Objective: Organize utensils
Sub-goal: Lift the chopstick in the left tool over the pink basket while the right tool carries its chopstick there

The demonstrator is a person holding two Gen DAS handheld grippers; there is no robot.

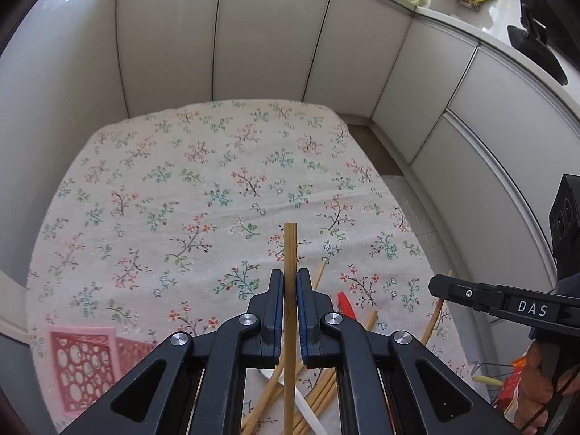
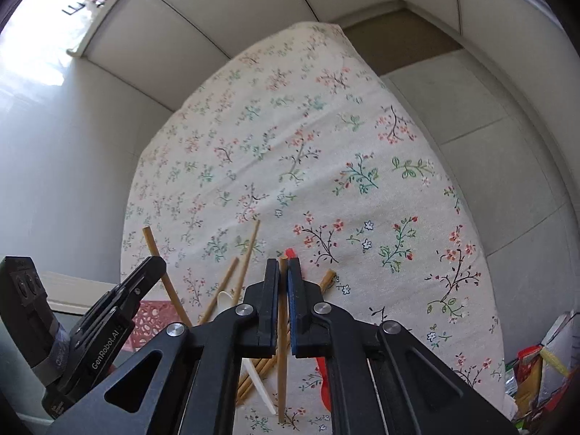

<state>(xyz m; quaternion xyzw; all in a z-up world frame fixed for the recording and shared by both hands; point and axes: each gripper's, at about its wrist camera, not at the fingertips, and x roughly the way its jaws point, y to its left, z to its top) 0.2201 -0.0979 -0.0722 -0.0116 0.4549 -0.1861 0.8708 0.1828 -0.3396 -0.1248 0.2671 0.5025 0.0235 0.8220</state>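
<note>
My left gripper (image 1: pixel 290 281) is shut on a wooden chopstick (image 1: pixel 290 250) and holds it above the floral tablecloth (image 1: pixel 203 188). My right gripper (image 2: pixel 282 272) is shut on another wooden chopstick (image 2: pixel 282 355). Below both lies a loose pile of several wooden chopsticks (image 2: pixel 232 282), also in the left wrist view (image 1: pixel 322 391), with a red utensil (image 1: pixel 346 304) and a white plastic utensil (image 2: pixel 259 380) among them. The left gripper shows at the lower left of the right wrist view (image 2: pixel 145 268). The right gripper's finger (image 1: pixel 471 293) shows at the right of the left wrist view.
A pink perforated basket (image 1: pixel 83 366) stands at the table's near left corner, also in the right wrist view (image 2: pixel 148 319). White cabinet doors (image 1: pixel 268 36) surround the table. A counter (image 1: pixel 482 11) with bags and a dark pan runs behind. Packets (image 2: pixel 536 369) lie on the floor at the right.
</note>
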